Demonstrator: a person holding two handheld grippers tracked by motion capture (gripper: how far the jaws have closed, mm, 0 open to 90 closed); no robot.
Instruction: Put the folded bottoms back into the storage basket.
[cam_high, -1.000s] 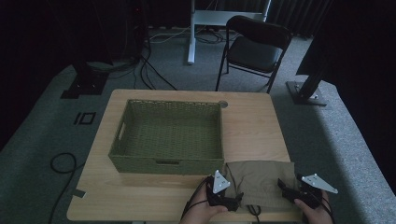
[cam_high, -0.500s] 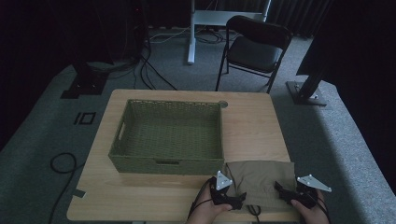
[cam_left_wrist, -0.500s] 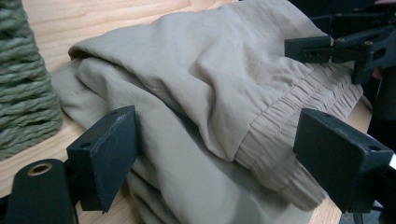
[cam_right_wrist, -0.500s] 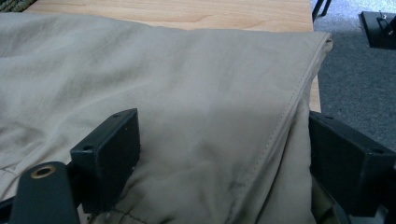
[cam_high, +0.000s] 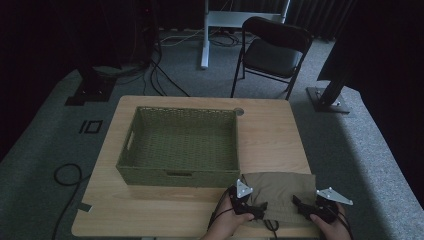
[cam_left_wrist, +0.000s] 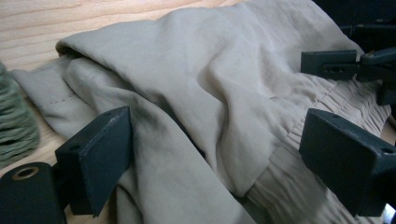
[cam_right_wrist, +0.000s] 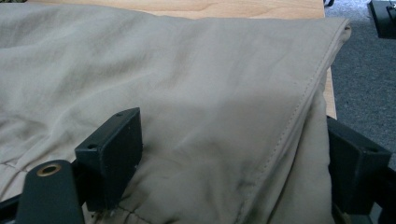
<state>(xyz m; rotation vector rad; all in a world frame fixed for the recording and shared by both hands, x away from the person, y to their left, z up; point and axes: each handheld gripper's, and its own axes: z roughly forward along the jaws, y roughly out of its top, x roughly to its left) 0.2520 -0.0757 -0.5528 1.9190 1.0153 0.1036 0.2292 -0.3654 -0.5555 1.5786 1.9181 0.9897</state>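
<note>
A black folding chair (cam_high: 274, 50) stands beyond the wooden table (cam_high: 270, 135).

Matt creased cloth garment (cam_left_wrist: 196, 93); woven fibre basket (cam_high: 180, 145); pale wood table (cam_high: 270, 135)

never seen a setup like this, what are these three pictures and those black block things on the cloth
A person sits at a wooden table, each hand holding a hand-operated tool with two black jaws. The high view looks down from above: the left gripper and right gripper sit at the near edge, over a folded beige garment. Beside it stands an empty green woven basket. The other two pictures come from small cameras riding on each gripper, looking along its jaws. Those black blocks are the jaws themselves. Both stand open with the cloth between them; nothing is clamped yet.
</note>
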